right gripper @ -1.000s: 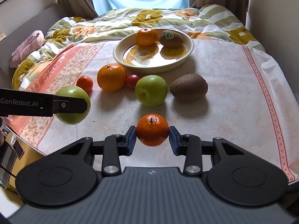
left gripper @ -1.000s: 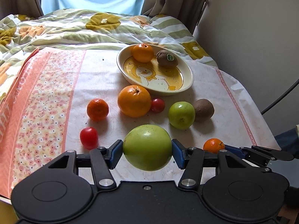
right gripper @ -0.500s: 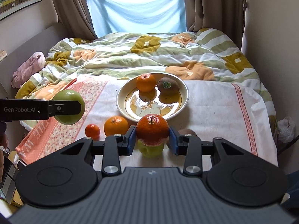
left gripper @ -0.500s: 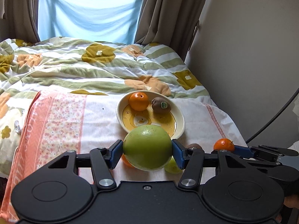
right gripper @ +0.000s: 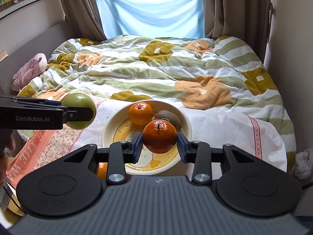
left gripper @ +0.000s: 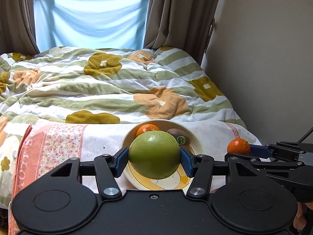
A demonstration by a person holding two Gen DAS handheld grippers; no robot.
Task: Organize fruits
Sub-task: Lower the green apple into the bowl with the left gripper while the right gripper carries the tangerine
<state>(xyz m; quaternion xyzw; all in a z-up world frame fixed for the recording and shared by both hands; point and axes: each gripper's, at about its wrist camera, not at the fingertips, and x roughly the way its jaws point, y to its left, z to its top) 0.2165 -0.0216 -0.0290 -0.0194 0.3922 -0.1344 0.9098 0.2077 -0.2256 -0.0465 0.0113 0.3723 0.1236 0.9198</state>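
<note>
We grip a green apple (left gripper: 154, 154) in left gripper (left gripper: 154, 157) jaws | tangerine (right gripper: 159, 136) in right gripper (right gripper: 159, 144) jaws | both smooth, round, firm; we judge mid-width holds safest | bowl (right gripper: 183, 117) below

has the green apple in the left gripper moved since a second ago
Yes. The round green apple, clamped in the left gripper, has risen off the cloth and moved toward the cream ceramic bowl, now overlapping it.

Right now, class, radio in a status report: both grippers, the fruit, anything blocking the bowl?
Left gripper shut on green apple. Right gripper shut on mandarin. Bowl holds orange, kiwi. Nothing blocking.
</note>
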